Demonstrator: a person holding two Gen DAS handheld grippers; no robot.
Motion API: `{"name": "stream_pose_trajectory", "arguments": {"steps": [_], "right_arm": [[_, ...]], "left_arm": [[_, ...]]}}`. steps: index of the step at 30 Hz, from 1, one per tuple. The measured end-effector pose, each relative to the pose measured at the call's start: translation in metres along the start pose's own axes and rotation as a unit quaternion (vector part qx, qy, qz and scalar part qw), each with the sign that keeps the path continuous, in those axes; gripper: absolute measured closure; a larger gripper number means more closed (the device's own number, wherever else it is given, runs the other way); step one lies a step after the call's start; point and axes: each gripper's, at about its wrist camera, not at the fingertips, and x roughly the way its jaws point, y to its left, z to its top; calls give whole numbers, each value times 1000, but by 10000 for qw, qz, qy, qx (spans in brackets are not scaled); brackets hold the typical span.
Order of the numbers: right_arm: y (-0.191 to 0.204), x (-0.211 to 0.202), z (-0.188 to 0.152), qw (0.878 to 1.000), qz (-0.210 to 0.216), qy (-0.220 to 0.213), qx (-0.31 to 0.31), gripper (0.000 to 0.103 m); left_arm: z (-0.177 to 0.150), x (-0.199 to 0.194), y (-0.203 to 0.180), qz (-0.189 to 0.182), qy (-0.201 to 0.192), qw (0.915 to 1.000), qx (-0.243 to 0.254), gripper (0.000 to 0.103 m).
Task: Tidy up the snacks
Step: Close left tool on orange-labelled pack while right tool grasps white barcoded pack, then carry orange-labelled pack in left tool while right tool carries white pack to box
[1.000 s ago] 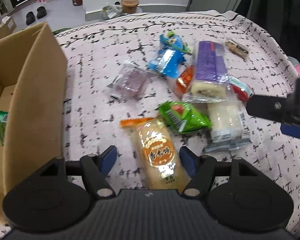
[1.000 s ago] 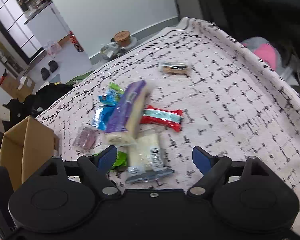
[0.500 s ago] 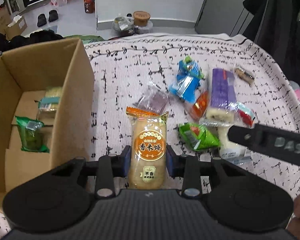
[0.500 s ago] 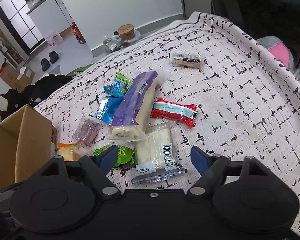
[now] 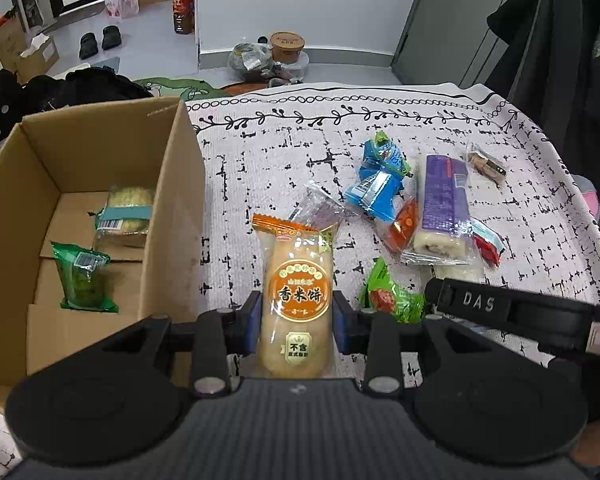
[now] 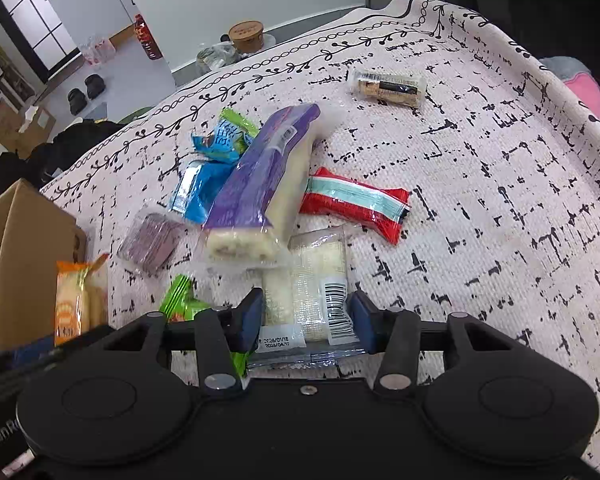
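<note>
The cardboard box (image 5: pixel 100 216) stands open to the left of my left tongs (image 5: pixel 297 324); inside lie a green packet (image 5: pixel 85 276) and a pale cake with a teal band (image 5: pixel 126 214), side by side on the floor of the box. My left tongs are narrowed onto the orange rice cracker pack (image 5: pixel 298 300), both pads pressed against its sides, the pack lifted clear of the patterned cloth (image 5: pixel 520 200). My right tongs (image 6: pixel 306 318) are closing, with the clear-wrapped white cake (image 6: pixel 312 292) between the jaws, its lower end lying on the cloth. Just ahead of the right tongs lies the purple roll cake (image 6: pixel 260 184), its end overlapping the white cake; a red bar (image 6: pixel 356 206) beside it, blue packets (image 6: pixel 204 168) beyond, a green snack (image 6: pixel 178 300) at left. A small brown bar (image 6: pixel 388 86) lies well apart, farther off
</note>
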Motion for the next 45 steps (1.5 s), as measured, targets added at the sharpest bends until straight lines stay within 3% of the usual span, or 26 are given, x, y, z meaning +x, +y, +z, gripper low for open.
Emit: {"name": "stream_pose_trajectory", "arguments": {"steps": [20, 45], "right_arm": [[6, -72, -14, 9964, 513, -562, 365, 59], [95, -112, -17, 9918, 857, -923, 231, 59]], "left_arm": [[8, -68, 16, -300, -456, 9985, -81, 69], [29, -119, 87, -460, -928, 9946, 42, 69]]}}
